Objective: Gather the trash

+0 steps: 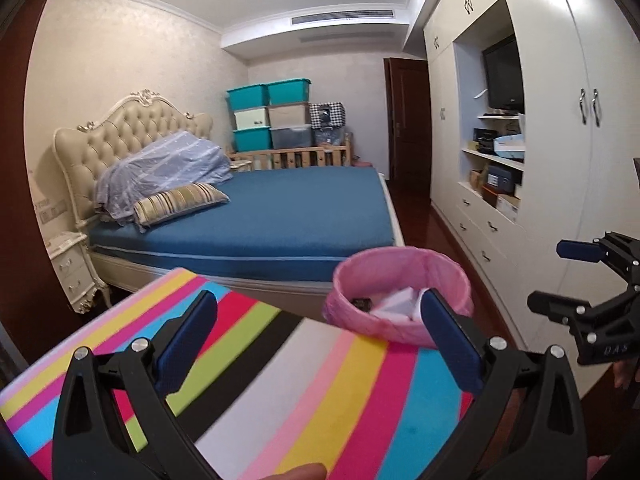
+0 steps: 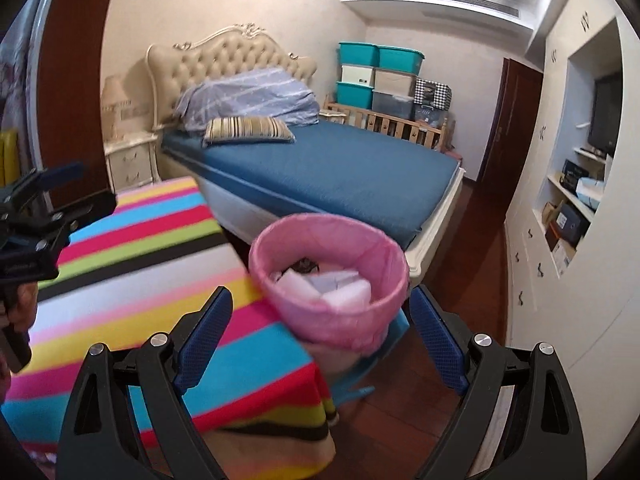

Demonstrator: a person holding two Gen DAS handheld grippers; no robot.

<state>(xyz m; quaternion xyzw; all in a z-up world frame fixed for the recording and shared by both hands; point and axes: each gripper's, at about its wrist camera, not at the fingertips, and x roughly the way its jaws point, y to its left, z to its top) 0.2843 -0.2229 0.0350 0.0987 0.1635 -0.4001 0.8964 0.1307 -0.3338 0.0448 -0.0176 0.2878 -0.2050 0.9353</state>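
Striped tablecloth below both grippers' wide-spread, empty fingers.

Left gripper and right gripper both spread wide, empty

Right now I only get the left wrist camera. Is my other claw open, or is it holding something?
Observer: The right claw is open and empty. The pink bin shows between its fingers, not gripped.
Operator: What's under the bin?
Observer: Something light blue pokes out below it, by the table corner. I can't tell what it is.
Operator: Does the stripy cloth go down the side?
Observer: Yes, the stripy cloth hangs over that corner, down toward the wooden floor.
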